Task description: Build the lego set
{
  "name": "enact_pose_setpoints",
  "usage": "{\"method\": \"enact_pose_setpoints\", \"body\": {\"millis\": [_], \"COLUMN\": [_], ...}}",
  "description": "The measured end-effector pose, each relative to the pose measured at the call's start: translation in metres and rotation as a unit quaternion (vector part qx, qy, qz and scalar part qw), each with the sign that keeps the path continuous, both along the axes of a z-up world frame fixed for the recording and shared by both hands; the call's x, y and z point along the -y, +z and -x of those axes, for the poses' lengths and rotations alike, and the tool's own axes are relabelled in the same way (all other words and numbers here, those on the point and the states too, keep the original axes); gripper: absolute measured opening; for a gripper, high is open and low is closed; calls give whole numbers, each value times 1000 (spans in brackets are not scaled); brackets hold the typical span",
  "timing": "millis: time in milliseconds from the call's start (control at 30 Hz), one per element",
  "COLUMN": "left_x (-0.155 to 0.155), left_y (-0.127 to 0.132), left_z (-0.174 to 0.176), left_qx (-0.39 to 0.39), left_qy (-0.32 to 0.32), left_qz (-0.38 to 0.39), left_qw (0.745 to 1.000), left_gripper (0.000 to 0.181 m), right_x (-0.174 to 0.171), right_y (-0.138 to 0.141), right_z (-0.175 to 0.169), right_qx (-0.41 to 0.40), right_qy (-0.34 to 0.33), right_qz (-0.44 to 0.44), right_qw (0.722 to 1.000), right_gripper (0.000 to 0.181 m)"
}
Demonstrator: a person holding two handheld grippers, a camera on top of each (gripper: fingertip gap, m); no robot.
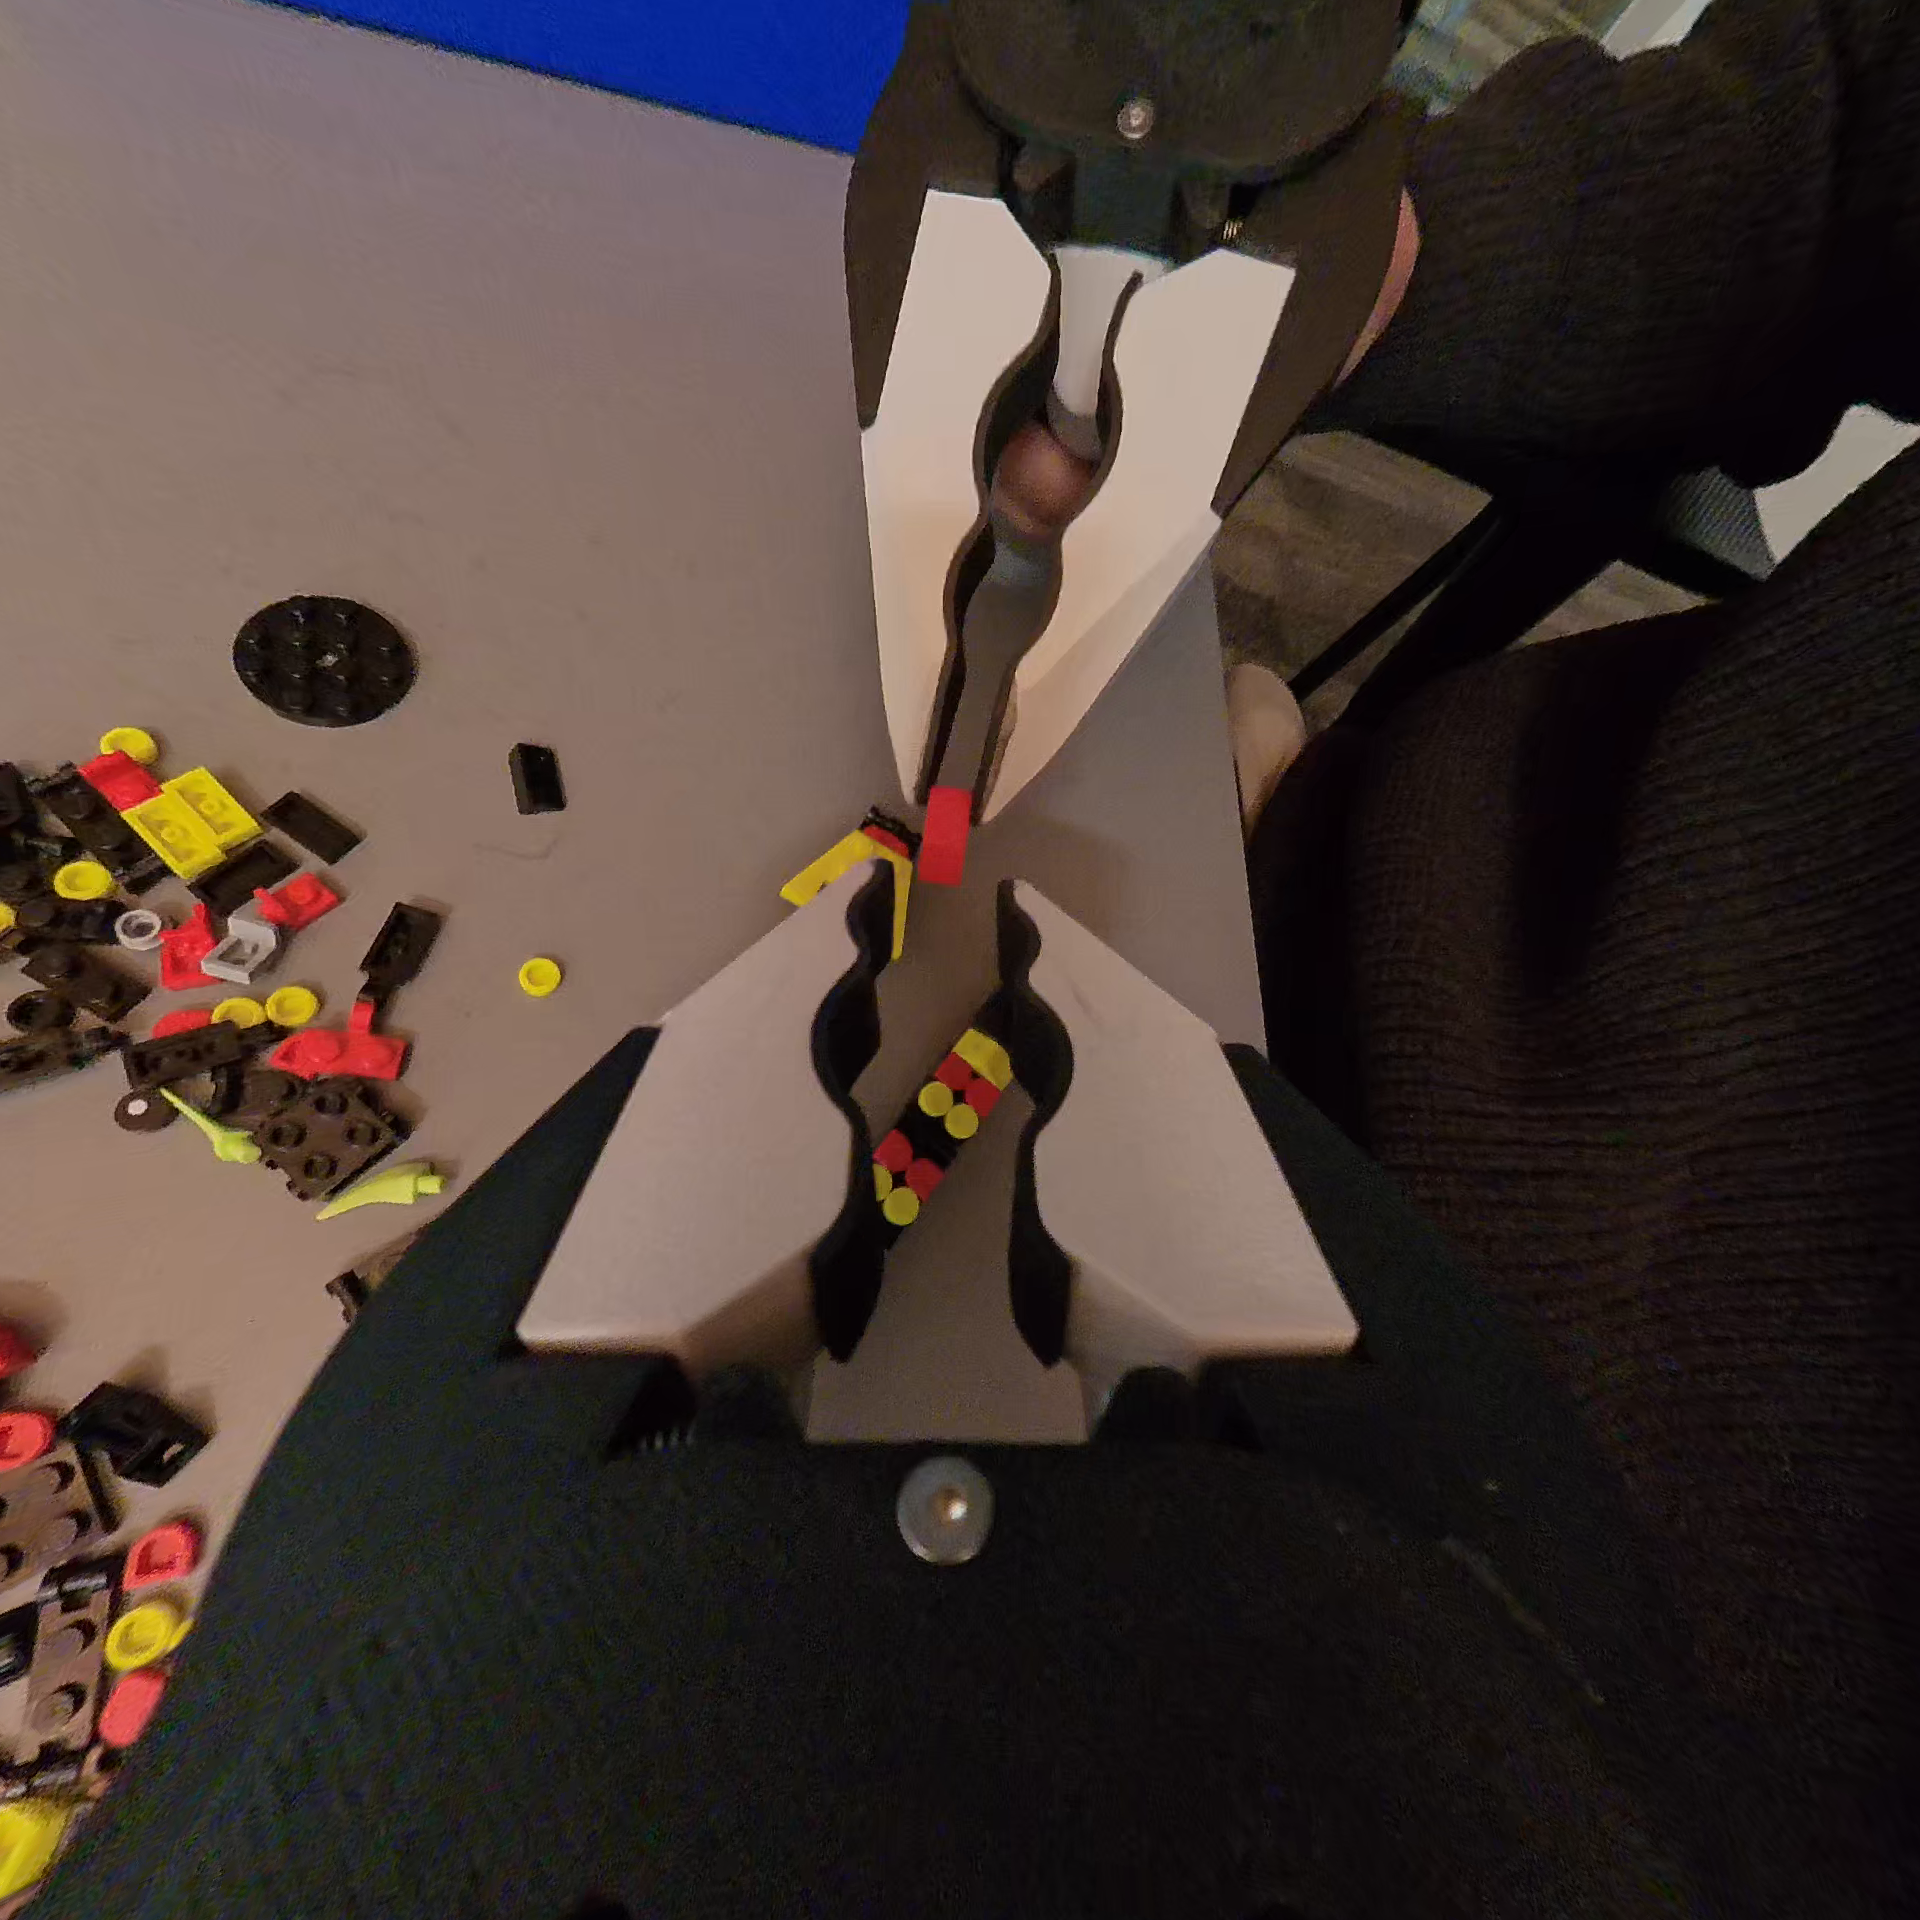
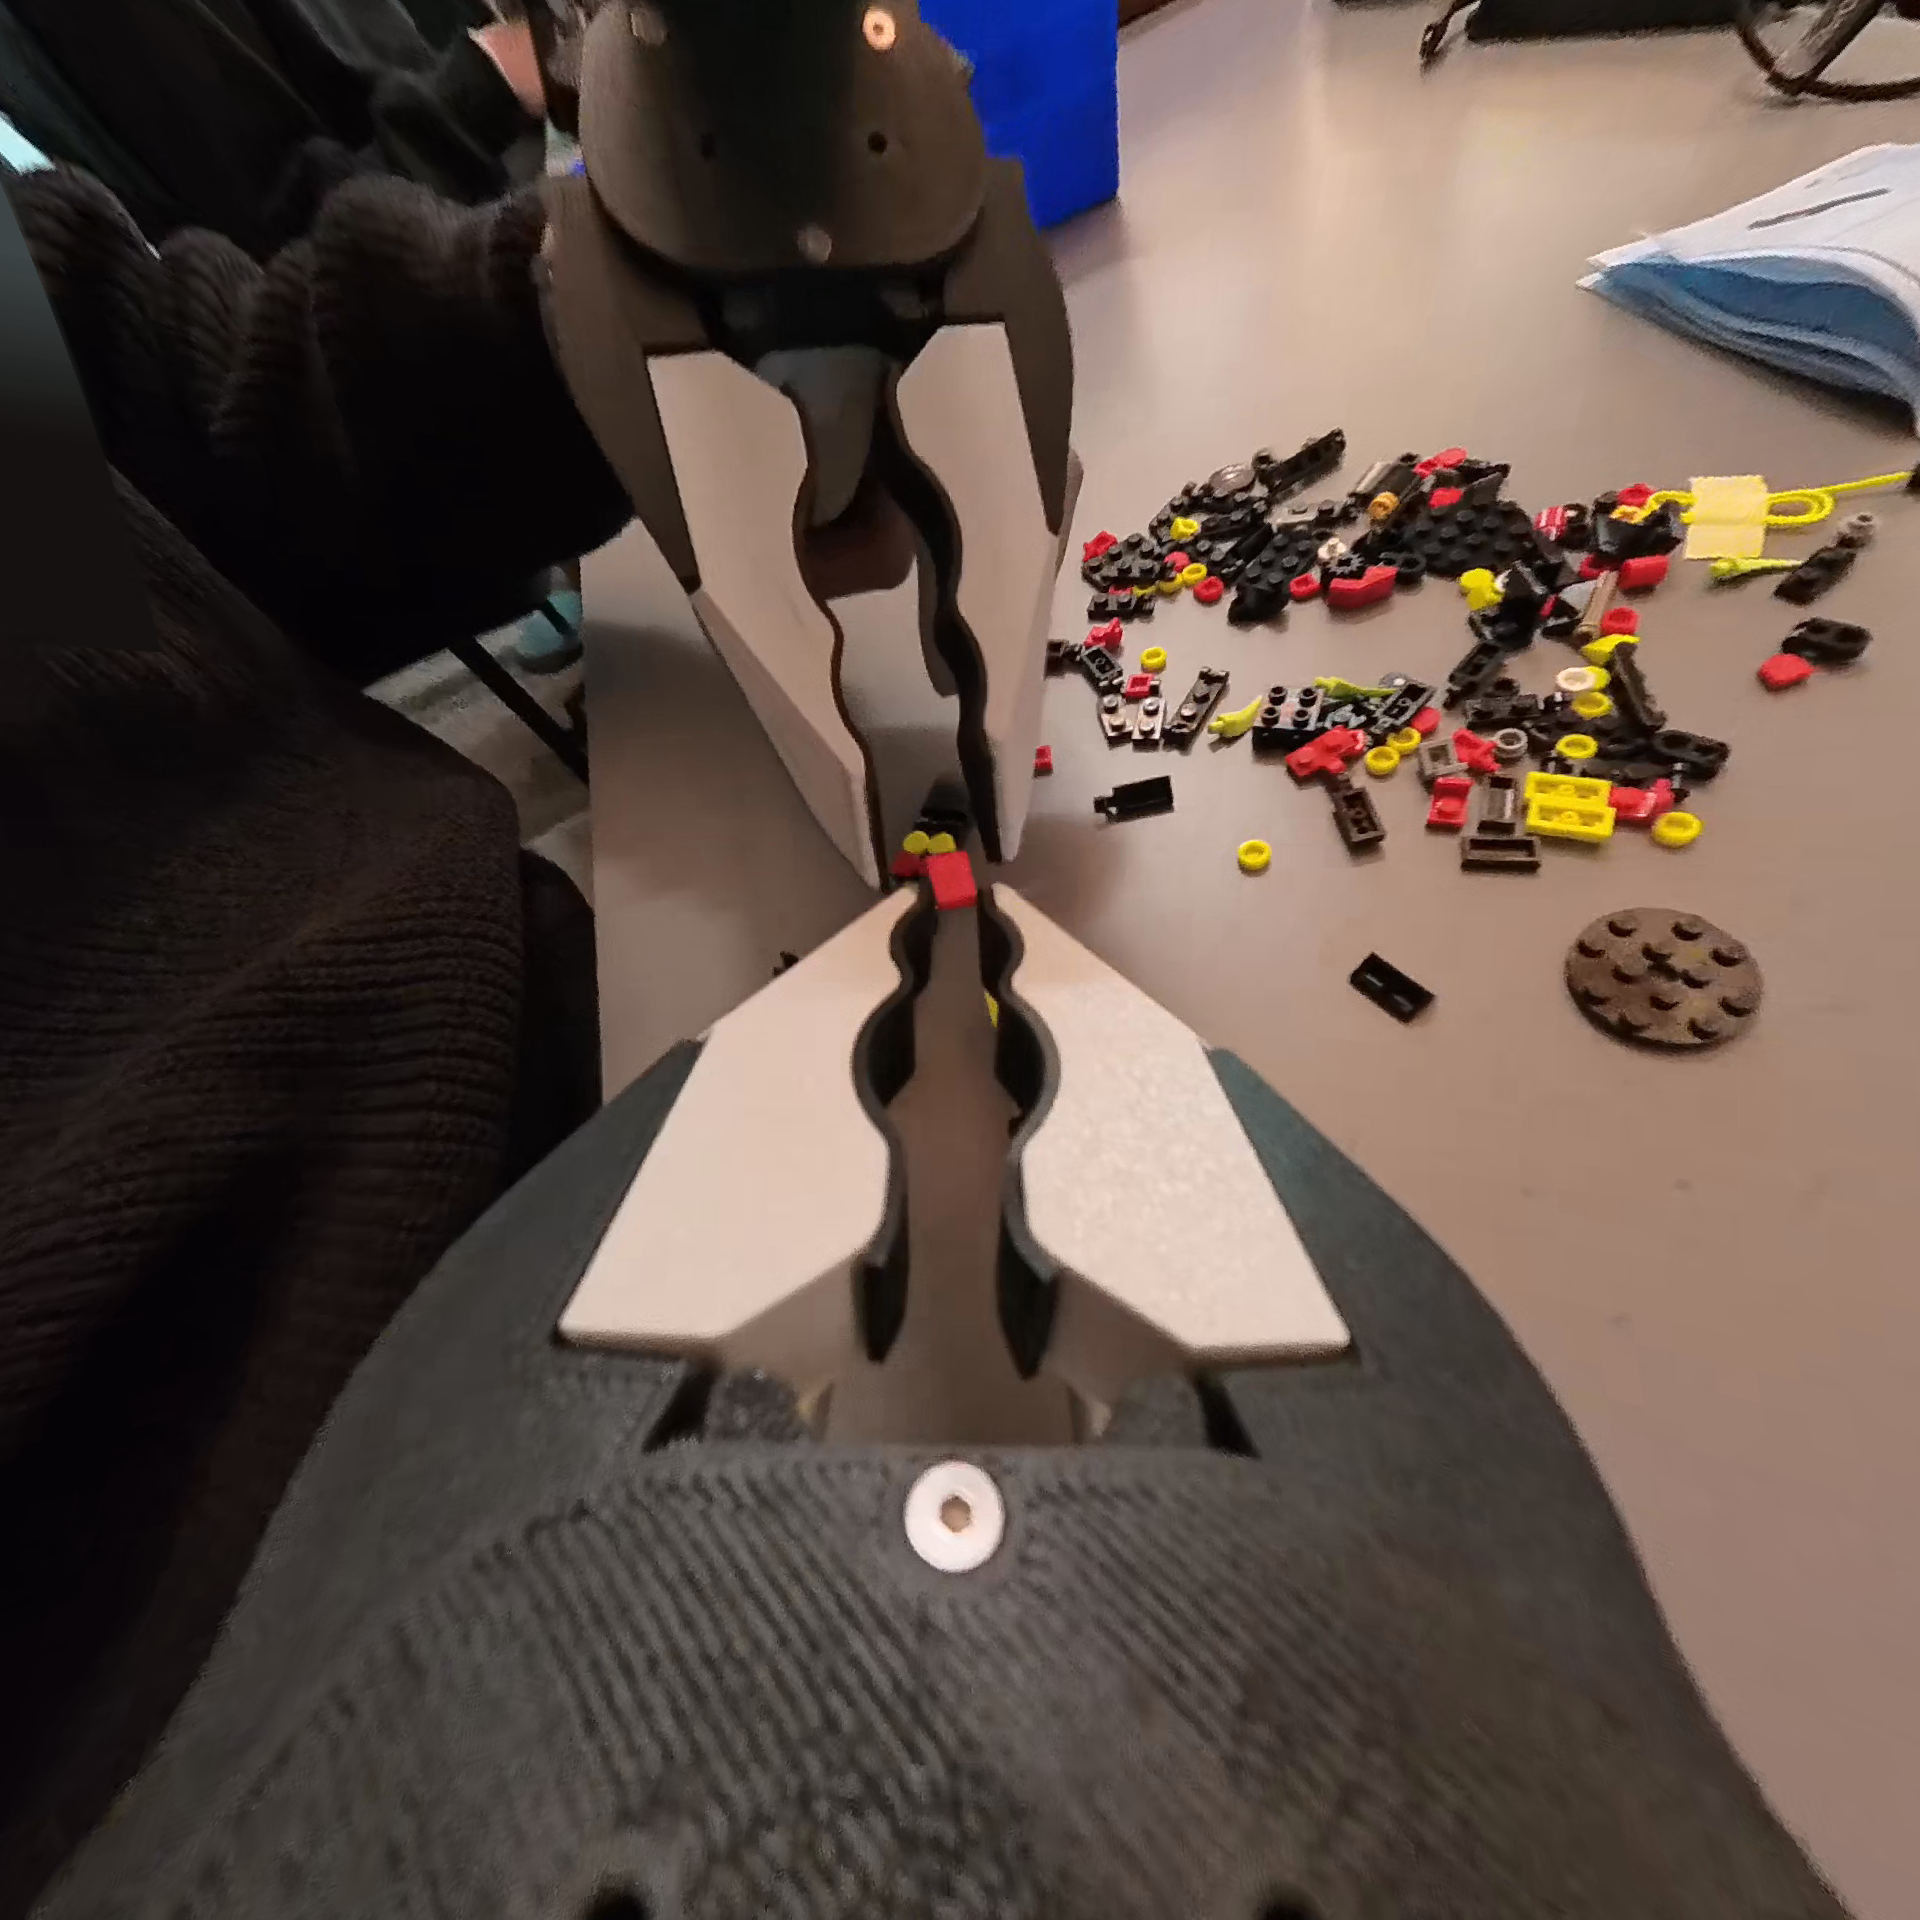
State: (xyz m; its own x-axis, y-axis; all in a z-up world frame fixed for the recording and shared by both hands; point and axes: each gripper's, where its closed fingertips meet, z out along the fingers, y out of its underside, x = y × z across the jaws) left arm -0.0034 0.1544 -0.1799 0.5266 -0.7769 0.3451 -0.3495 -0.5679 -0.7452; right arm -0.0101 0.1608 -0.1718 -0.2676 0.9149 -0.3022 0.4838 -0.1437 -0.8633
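Observation:
My left gripper is shut on a narrow black lego build with red and yellow round studs, gripped between its pads. A yellow angled piece sticks out at its tips. My right gripper comes in from the opposite side, shut on a small red brick. The brick sits tip to tip against the end of the build. In the right wrist view my right gripper holds the red brick, right against the build in the left gripper. Both are just above the grey table.
A pile of loose black, red and yellow pieces lies on the table. Next to it are a round black plate and a small black piece. A blue bin and a blue-and-white booklet lie farther off. A person's dark sleeve is by the table edge. The grippers are tip to tip, or close to it.

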Motion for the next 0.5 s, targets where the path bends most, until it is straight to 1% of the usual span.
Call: {"method": "enact_pose_setpoints", "body": {"millis": [200, 267, 500], "left_x": [-2, -4, -5], "left_y": [6, 8, 9], "left_z": [-1, -1, -1], "left_qx": [33, 41, 49], "left_qy": [4, 8, 11], "left_qz": [1, 1, 0], "left_qw": [999, 999, 999], "left_gripper": [8, 6, 6], "right_x": [-3, -2, 1], "right_y": [7, 6, 2], "right_z": [-1, -1, -2], "right_qx": [-15, -14, -5], "right_qy": [-5, -3, 6], "right_qz": [40, 41, 29], "right_qw": [999, 999, 1000], "right_gripper": [6, 7, 6]}}
